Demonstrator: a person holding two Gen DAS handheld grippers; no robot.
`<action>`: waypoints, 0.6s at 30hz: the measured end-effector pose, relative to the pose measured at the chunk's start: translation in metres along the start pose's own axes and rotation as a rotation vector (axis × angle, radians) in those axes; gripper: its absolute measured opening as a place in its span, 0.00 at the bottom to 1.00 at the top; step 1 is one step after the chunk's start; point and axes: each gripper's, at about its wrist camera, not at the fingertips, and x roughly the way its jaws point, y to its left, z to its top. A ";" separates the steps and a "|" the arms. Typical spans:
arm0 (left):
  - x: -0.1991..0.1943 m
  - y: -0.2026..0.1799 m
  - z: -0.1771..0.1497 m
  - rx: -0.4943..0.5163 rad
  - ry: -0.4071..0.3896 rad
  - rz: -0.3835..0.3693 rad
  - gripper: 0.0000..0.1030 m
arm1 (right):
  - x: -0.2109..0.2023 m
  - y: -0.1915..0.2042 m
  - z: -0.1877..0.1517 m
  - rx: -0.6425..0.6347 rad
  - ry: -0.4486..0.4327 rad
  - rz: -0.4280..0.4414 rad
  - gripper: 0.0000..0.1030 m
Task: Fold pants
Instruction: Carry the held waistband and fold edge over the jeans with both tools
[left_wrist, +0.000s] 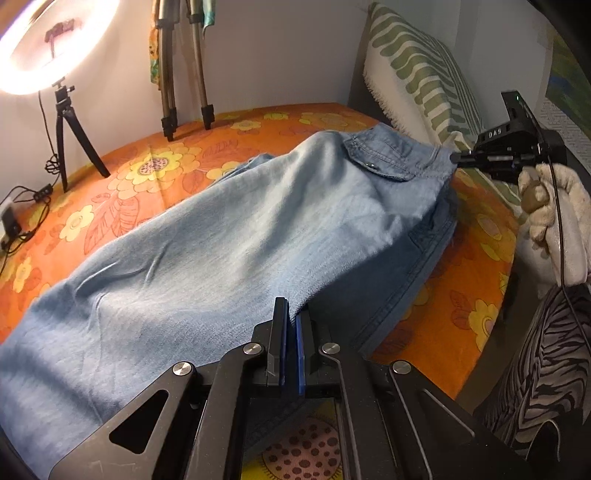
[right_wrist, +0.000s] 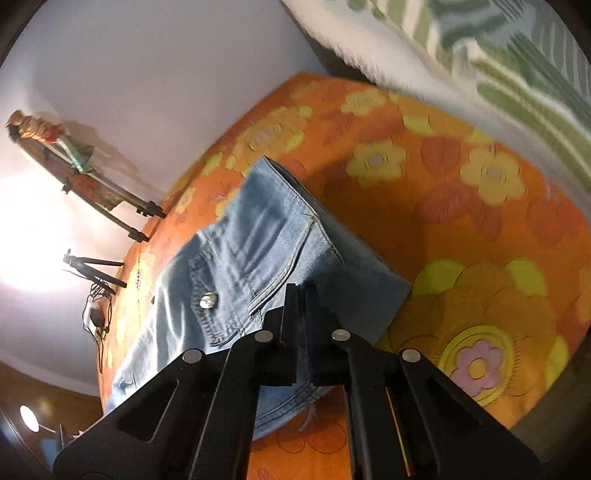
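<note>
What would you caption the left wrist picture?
Left gripper pinches light blue denim pants on an orange floral bedsheet.

right hand-held gripper (right_wrist: 301, 295): jaws closed on the waist edge of the pants (right_wrist: 258, 251) | pants: light denim, pocket button (right_wrist: 208, 300) facing up, lying on an orange floral sheet (right_wrist: 461, 221) | behind: green-striped pillow (right_wrist: 498, 74), tripods (right_wrist: 122, 210) by the white wall, bright lamp glare at left

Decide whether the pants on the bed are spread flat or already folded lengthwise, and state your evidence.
Folded lengthwise: the pants show one leg's width, and a second denim layer lies under the top one along the near edge by the waist.
</note>
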 end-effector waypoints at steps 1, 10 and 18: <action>0.000 -0.001 -0.001 0.003 0.004 -0.004 0.03 | -0.006 0.001 0.000 -0.007 -0.008 -0.003 0.03; 0.003 -0.013 -0.013 0.051 0.042 -0.014 0.03 | -0.011 -0.017 -0.015 -0.002 0.001 -0.049 0.03; 0.011 -0.014 -0.021 0.065 0.081 -0.028 0.04 | 0.016 -0.022 -0.022 -0.048 0.057 -0.147 0.03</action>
